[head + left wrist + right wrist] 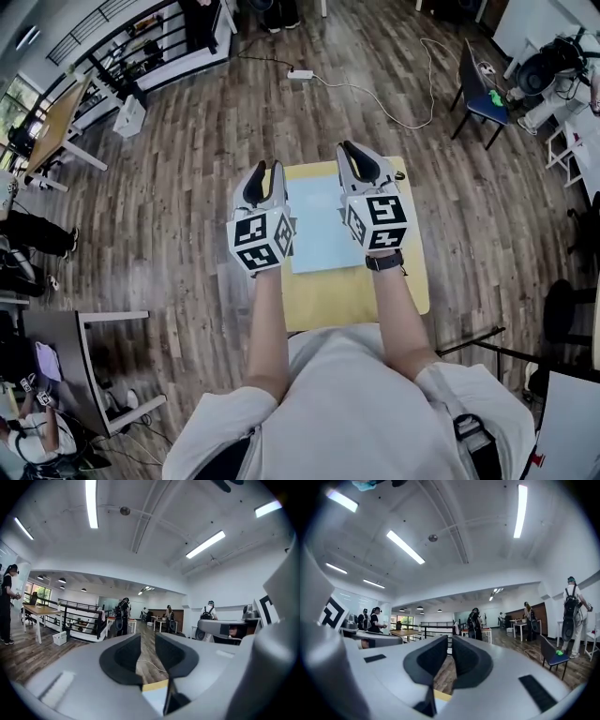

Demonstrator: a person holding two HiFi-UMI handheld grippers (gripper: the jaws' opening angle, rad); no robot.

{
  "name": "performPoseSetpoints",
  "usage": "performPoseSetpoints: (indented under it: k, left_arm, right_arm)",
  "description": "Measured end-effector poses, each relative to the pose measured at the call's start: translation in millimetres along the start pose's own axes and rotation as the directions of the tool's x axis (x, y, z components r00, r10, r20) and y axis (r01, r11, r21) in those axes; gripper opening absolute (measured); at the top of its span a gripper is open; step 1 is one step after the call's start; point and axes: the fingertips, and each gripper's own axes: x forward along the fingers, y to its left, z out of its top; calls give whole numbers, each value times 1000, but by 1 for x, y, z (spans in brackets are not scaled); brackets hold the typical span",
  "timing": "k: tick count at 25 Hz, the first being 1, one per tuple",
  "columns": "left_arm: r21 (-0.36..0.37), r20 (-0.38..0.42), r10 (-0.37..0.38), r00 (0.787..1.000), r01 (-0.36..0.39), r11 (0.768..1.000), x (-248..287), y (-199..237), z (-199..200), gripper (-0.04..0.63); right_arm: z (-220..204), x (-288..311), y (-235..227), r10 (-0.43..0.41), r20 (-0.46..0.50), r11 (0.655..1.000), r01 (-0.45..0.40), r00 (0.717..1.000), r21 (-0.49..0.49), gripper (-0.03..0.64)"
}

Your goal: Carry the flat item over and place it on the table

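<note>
A light blue flat item (319, 230) lies on a small yellow table (328, 300) right in front of me. My left gripper (270, 169) hovers over the item's left edge and points forward. Its jaws stand close together with a narrow gap, and only floor shows through it. Low in the left gripper view a corner of the flat item (154, 700) and the yellow table (155, 685) show beneath the jaws. My right gripper (349, 150) hovers over the item's right edge. Its jaws are drawn together with nothing between them, and the yellow table (442, 695) shows below.
Wooden floor surrounds the yellow table. A power strip (302, 74) with a long white cable lies on the floor ahead. A blue chair (483, 94) stands at the far right, a wooden table (56, 127) at the far left, a grey desk (66, 356) at the near left. Several people stand in the distance.
</note>
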Motion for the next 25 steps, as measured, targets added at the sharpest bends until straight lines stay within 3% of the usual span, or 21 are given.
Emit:
performPoseSetpoints:
  k: [4,15,25]
  left_arm:
    - [-3,28,-2,1000,2,1000,-5,-4,9,11]
    - [23,81,-30,996,28,999,1,-19,23,9]
    - [27,92,-26,995,24,999,3,-10,31,9]
  right_arm:
    - [18,-9,-5,-34,55,999,34,998,-14,15]
    - [28,-18,-25,-65,75,997,67,995,-24,12]
    - [21,-8,-9,-23,56,999,24,998,-32,12]
